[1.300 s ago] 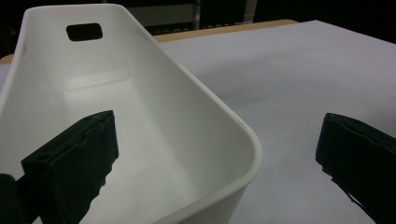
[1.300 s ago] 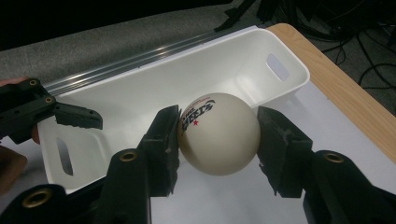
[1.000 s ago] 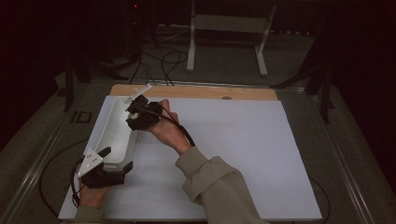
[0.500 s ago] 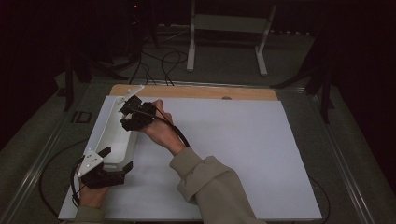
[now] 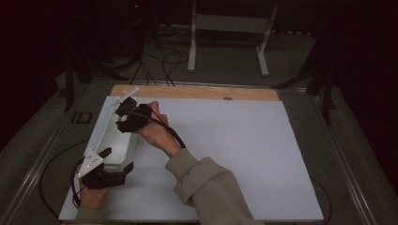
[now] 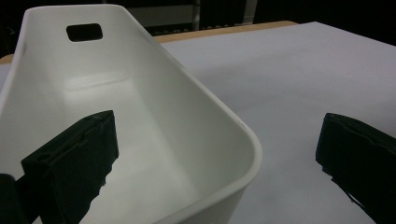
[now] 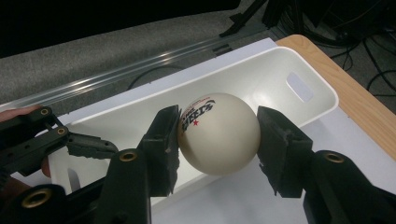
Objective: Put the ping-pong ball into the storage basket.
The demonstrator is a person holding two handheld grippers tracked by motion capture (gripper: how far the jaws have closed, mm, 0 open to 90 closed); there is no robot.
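One white table-tennis ball [image 7: 218, 133] clamped in right gripper [image 7: 217, 140] over long white plastic bin [image 7: 261, 70] (left gripper [image 6: 219, 154] jaws apart, astride its rim), drop pending

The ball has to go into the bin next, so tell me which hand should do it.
Right. The right tongs are shut on the white table-tennis ball with black lettering, held over the long white plastic bin. The left tongs stand open astride the bin's near end wall, likely placed to steady it.

A cream ball [image 7: 218, 133] with black lettering, a white bin [image 7: 261, 74].
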